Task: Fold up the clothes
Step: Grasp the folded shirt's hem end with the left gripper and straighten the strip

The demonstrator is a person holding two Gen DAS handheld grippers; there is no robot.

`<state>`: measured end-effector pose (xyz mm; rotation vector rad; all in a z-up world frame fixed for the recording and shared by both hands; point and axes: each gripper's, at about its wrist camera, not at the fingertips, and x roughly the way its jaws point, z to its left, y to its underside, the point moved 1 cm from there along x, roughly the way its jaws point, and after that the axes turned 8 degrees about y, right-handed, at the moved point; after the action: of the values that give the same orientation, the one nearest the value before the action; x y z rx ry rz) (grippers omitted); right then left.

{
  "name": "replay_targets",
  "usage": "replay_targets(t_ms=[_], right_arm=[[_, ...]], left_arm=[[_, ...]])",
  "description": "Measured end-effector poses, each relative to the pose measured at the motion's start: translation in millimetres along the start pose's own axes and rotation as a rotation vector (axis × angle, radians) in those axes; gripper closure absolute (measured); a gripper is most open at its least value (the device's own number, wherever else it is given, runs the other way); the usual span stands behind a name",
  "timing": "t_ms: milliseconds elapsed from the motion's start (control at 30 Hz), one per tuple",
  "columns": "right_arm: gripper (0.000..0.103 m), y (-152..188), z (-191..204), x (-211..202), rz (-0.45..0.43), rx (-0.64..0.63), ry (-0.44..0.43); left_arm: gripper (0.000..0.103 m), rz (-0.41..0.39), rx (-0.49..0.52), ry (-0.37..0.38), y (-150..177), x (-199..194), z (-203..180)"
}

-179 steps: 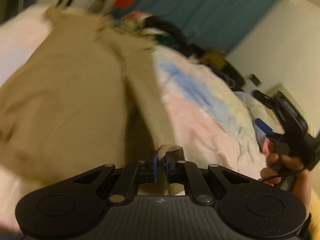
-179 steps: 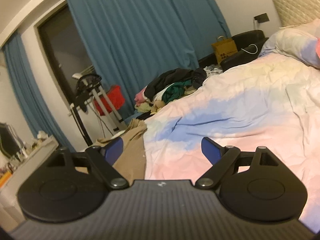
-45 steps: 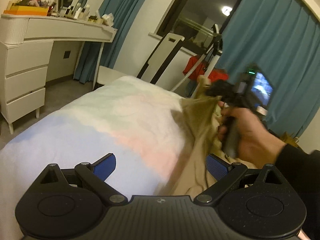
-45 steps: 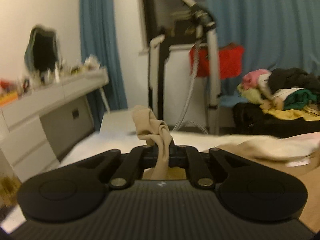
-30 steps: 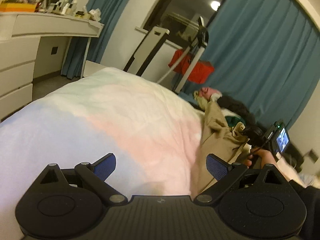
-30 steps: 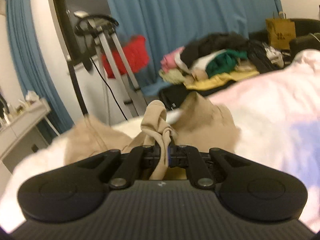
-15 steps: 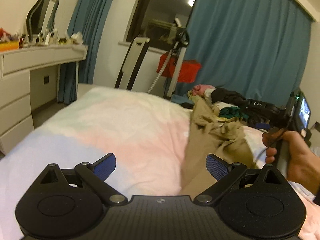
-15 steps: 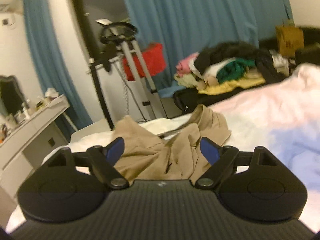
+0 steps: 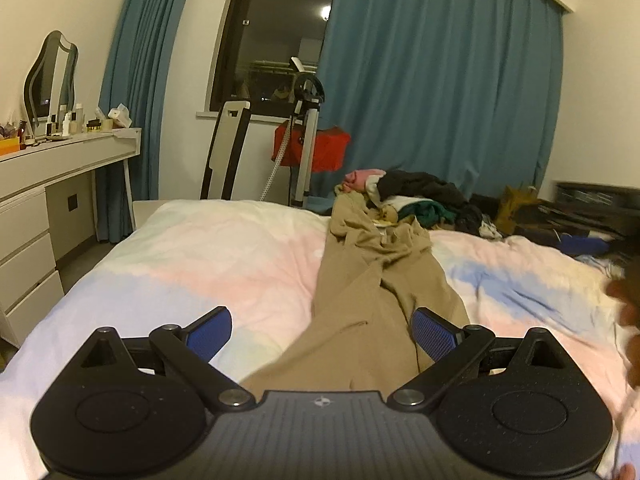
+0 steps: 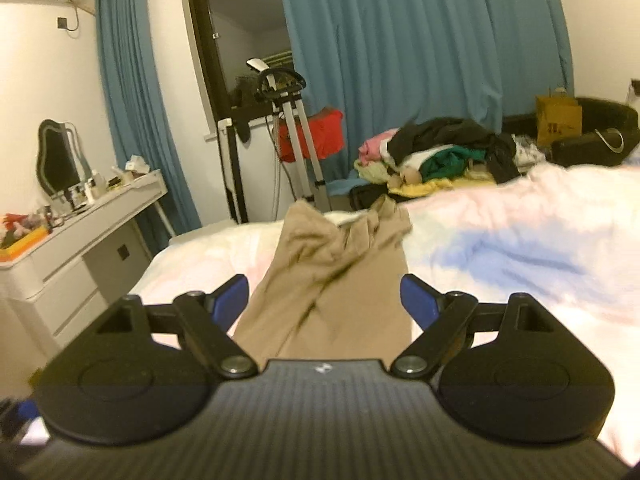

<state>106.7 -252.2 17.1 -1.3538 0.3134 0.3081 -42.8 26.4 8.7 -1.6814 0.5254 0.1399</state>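
A tan garment (image 9: 372, 292), like trousers, lies stretched lengthwise on the pastel bed cover (image 9: 224, 248), its far end bunched at the bed's far edge. My left gripper (image 9: 322, 334) is open and empty, hovering over the near end of the garment. In the right wrist view the same tan garment (image 10: 332, 280) runs away from me between the fingers. My right gripper (image 10: 324, 300) is open and empty above it. A blurred hand (image 9: 626, 304) shows at the right edge of the left wrist view.
A heap of mixed clothes (image 9: 416, 200) lies beyond the bed's far edge. A white dresser (image 9: 36, 200) with a mirror stands on the left. A metal stand with a red item (image 9: 308, 148) and blue curtains (image 9: 432, 92) stand behind.
My right gripper let go of the tan garment's bunched end and opened, then pulled back. The garment now lies along the bed. My left gripper stayed open and swung to face it.
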Motion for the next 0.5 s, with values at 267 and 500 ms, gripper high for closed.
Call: replay_targets(t_ms=[267,500], right_arm=[[0.019,50,-33,-43,0.085,0.017,-0.046],[0.019,74,-71,-22,0.255,0.187,0.023]], left_arm=[[0.005,0.168,-0.171,-0.024,12,16,44],[0.011,0.275,-0.488,-0.114,29,45,107]])
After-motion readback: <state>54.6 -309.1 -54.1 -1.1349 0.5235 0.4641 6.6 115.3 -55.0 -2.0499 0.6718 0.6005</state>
